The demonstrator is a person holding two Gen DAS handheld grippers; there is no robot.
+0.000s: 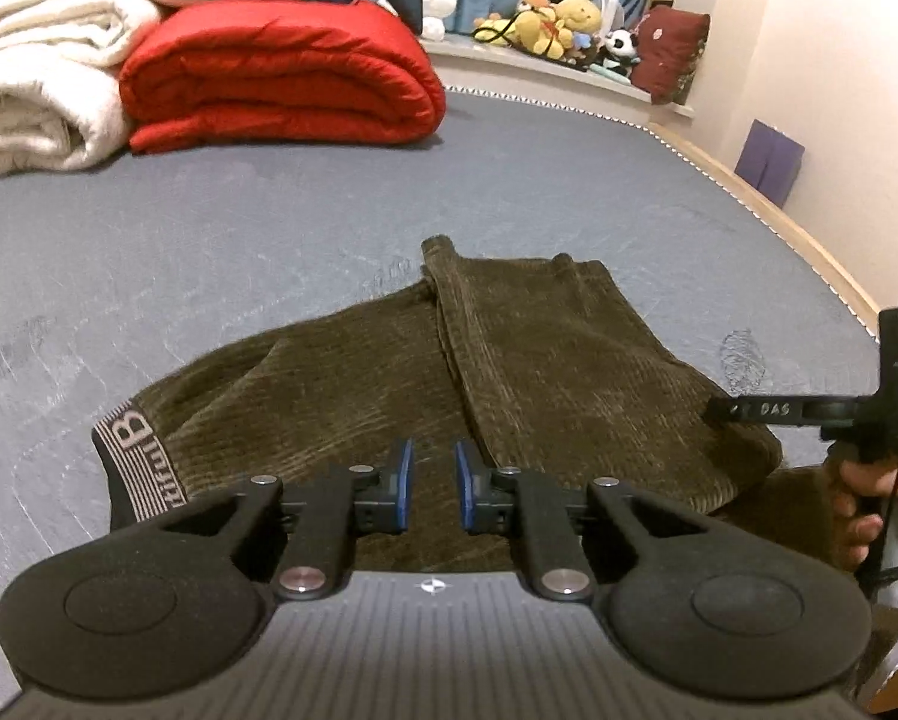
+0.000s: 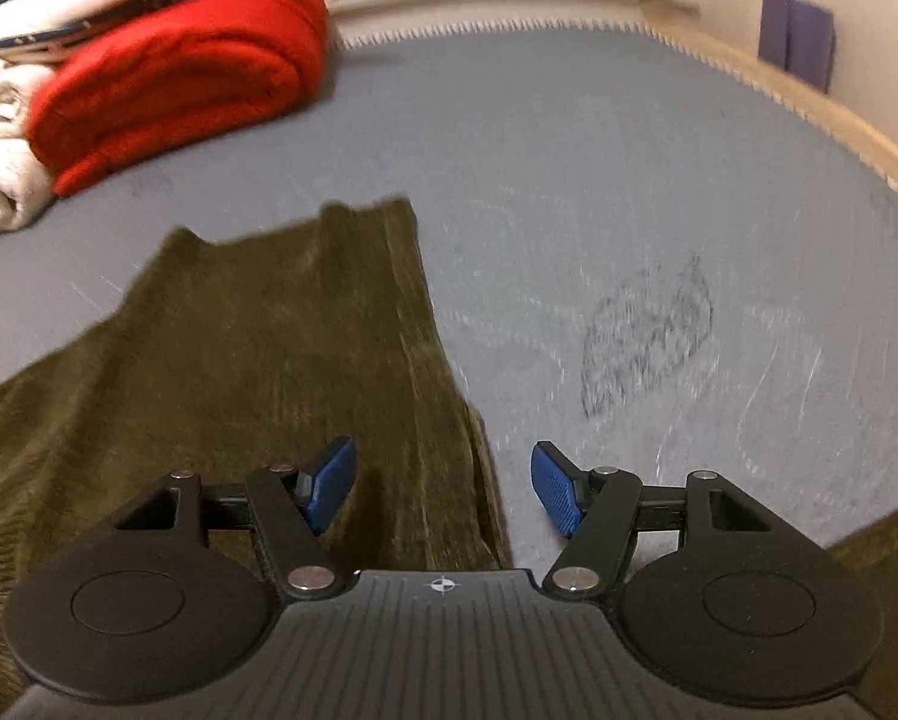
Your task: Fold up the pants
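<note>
on the grey bed [image 1: 269, 252], the left gripper [image 1: 434, 483] is hovering narrowly parted, the right gripper [image 2: 443, 489] spreading wide, needing both to pinch the pants [image 1: 538, 354] edge evenly.

Olive-brown ribbed corduroy pants [image 1: 508, 372] look soft and matt, with a woven striped elastic waistband [image 1: 131, 456], on a grey, finely textured matt mattress cover [image 1: 269, 228]. Beyond the pants: glossy red puffy quilted blanket [image 1: 281, 72], fluffy cream fleece blanket [image 1: 35, 90].
</note>
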